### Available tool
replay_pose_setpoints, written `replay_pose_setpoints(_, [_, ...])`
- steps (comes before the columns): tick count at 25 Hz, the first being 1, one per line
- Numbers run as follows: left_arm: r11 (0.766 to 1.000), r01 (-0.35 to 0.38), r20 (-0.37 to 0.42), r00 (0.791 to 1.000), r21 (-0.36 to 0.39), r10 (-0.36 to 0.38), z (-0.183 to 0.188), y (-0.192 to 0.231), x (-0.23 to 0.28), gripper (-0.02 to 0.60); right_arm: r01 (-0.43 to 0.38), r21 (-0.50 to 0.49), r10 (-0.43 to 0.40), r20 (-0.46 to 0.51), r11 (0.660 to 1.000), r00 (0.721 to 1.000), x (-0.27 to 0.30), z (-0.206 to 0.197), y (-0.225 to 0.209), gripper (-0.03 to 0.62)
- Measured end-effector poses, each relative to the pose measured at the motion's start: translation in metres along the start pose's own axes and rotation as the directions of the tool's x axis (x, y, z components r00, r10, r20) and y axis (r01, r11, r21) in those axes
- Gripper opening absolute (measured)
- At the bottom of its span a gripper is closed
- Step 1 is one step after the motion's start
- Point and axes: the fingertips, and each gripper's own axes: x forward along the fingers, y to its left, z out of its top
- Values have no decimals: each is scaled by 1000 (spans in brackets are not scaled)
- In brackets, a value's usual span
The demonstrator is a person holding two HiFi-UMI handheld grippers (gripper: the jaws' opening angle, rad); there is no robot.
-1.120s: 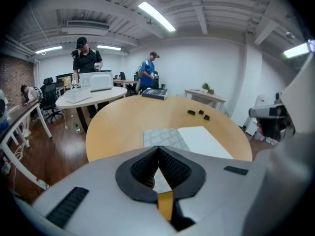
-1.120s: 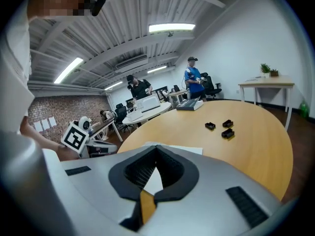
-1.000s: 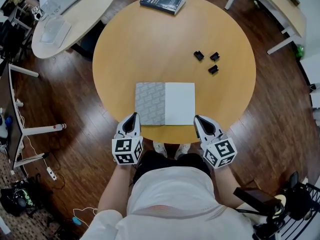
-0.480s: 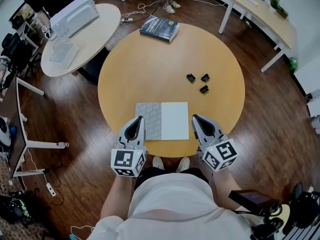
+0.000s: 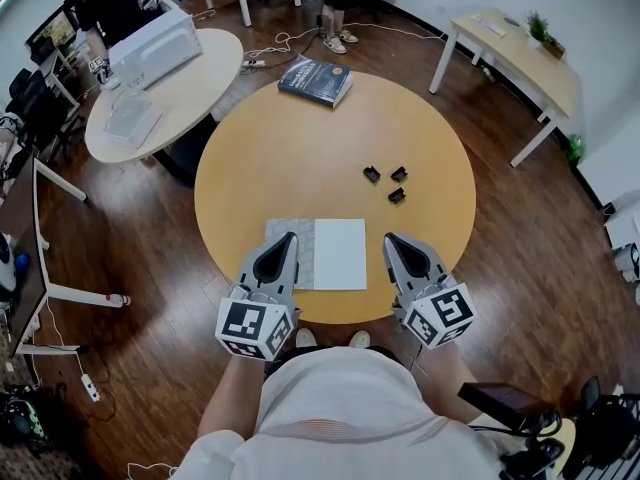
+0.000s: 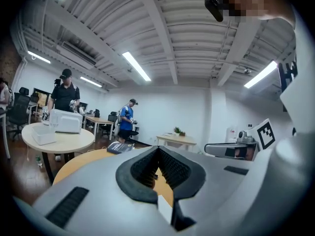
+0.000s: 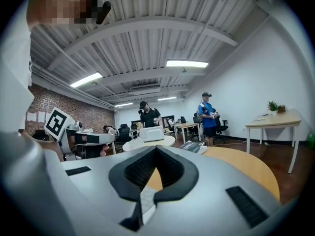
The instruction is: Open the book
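Observation:
The book (image 5: 340,253) lies flat and closed near the front edge of the round wooden table (image 5: 330,128); its left part is grey and patterned, its right part white. My left gripper (image 5: 285,239) is shut, and its tip lies over the grey left edge of the book. My right gripper (image 5: 396,240) is also shut and stands just off the book's right edge. In the left gripper view the left gripper (image 6: 158,151) has its jaws meeting at the tip with nothing held. The right gripper (image 7: 156,149) looks the same in the right gripper view.
A blue book (image 5: 315,80) rests at the table's far edge. Three small black parts (image 5: 386,181) lie right of centre. A white round table (image 5: 165,93) with a box stands at the back left, a desk (image 5: 515,53) at the back right. People stand further back.
Both grippers have moved forward from the table's front edge to either side of the book. The left tip now overlaps the book's grey edge. The head view has pulled back.

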Motion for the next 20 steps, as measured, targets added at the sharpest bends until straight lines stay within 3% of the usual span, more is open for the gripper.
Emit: replay_pose_setpoints(20, [1000, -7, 9, 1000, -19, 8, 1, 4, 3, 11, 15, -32, -15, -15, 999, 1000, 0, 3, -2, -3])
